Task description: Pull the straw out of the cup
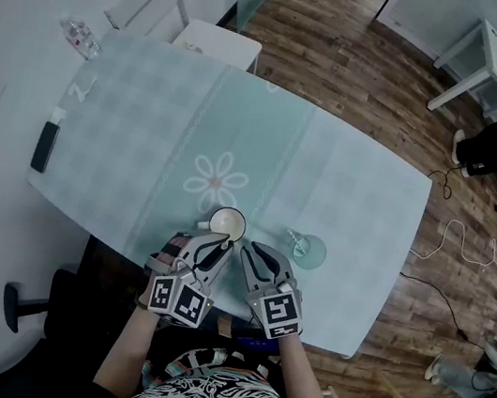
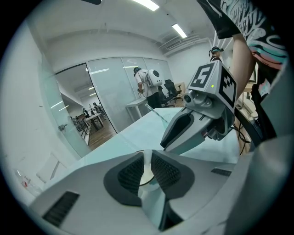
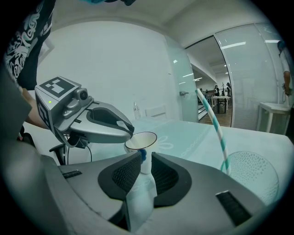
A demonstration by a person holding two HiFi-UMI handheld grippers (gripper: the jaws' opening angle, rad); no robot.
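Note:
A white cup stands near the front edge of the table, which has a mint cloth. My left gripper is shut on the cup's near left side; in the left gripper view a strip of white cup sits pinched between the pads. To the right stands a teal glass cup with a striped straw leaning in it. In the right gripper view the straw rises from the glass at the right. My right gripper points at the white cup, its jaws a little apart and gripping nothing.
A black bar-shaped object and a plastic bottle lie at the table's far left. A white chair stands behind the table. Wood floor with cables lies to the right. The person's body is close to the front edge.

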